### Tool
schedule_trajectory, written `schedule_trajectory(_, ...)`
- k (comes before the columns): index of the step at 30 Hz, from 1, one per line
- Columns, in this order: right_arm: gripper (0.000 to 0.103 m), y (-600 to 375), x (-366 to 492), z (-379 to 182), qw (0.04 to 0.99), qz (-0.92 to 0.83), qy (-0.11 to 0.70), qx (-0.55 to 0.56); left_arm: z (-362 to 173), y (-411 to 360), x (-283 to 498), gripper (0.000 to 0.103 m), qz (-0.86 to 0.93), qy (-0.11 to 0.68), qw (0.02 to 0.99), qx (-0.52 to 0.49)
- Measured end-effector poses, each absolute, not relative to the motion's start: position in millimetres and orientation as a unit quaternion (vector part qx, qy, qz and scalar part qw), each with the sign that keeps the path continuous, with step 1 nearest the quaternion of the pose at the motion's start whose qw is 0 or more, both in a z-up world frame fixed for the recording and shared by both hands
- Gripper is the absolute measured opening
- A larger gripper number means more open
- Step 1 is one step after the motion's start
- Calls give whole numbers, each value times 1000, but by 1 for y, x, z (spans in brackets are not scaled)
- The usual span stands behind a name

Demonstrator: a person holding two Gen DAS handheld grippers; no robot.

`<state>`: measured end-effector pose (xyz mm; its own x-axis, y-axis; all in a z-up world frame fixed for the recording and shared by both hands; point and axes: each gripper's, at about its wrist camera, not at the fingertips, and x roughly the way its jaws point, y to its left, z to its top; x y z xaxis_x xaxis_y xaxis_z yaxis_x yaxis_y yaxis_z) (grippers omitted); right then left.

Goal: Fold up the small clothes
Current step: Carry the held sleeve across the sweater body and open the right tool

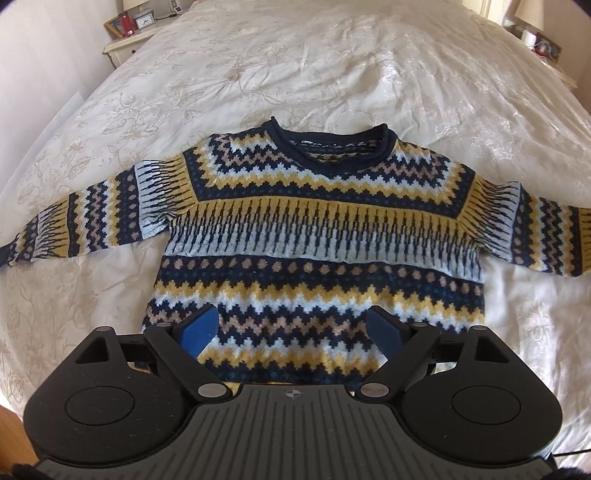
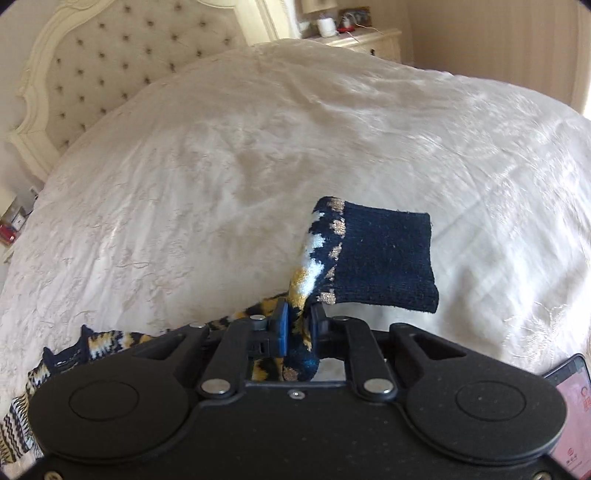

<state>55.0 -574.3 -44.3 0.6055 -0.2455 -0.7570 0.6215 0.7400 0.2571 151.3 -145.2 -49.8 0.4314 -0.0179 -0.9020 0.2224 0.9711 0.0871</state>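
Left wrist view: patterned knit sweater (image 1: 314, 236) flat on cream embroidered bedspread (image 1: 332, 74), neck at 12 o'clock, sleeves out toward 9 and 3. Left gripper (image 1: 293, 328) over hem at 6 o'clock, blue pads (image 1: 199, 326) spread wide, nothing between. Nightstand (image 1: 129, 44) at 11 o'clock with red mug (image 1: 127, 26).

Right wrist view: right gripper (image 2: 297, 326) pinching sweater sleeve (image 2: 303, 288), navy cuff (image 2: 384, 258) sticking up toward 1 o'clock, off bedspread. Rest of sweater trails to 8 o'clock. Tufted headboard (image 2: 110, 66) at 10 o'clock. Phone (image 2: 572, 410) at 4 o'clock.
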Motion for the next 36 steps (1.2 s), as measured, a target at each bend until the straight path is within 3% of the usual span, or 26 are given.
schedule_trajectory(11, 20, -394, 154, -6, 902, -89, 363, 216, -51, -64, 185, 87, -79, 520, 845, 100)
schedule_trajectory(24, 20, -218, 229, -83, 879, 14, 433, 200, -62, 23, 220, 87, -67, 526, 844, 74)
schedule_trajectory(29, 30, -186, 232, -107, 874, 36, 453, 170, -67, 37, 231, 87, -74, 522, 848, 43)
schedule_trajectory(30, 34, -179, 232, -109, 873, 42, 456, 168, -68, 38, 233, 87, -76, 523, 848, 35)
schedule_trajectory(32, 56, -174, 229, -110, 872, 48, 458, 163, -72, 37, 239, 87, -80, 527, 846, 22)
schedule_trajectory(36, 58, -176, 219, -111, 873, 50, 460, 151, -81, 25, 249, 87, -89, 534, 841, 14)
